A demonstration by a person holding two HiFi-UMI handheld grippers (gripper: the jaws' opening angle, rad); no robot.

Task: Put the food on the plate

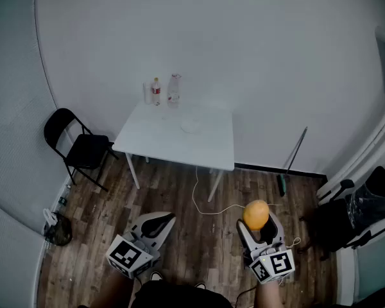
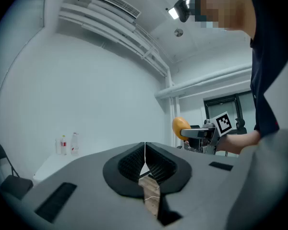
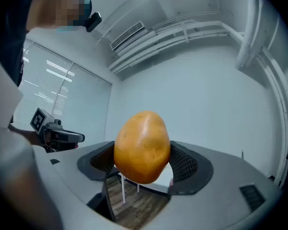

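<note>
Head view: you stand well back from the white table (image 1: 160, 140), so the potato (image 1: 256, 214) is nowhere near the plate (image 1: 190, 126), which sits mid-table toward the far edge. Two bottles (image 1: 156, 91) stand at the table's far left corner, and a folding chair (image 1: 77, 146) is left of the table. Your right gripper (image 1: 260, 228) carries the potato at its tip, aimed toward the table, likely staged for the walk-up. Your left gripper (image 1: 159, 223) hangs low beside it, well short of the table. Left gripper view: jaws pressed together, nothing between them. It's probably parked, since one claw can do this job. Right gripper view: jaws spread wide, pads clamped on the potato's lower flanks, with most of it standing above them. The hold looks firm enough to carry.
</note>
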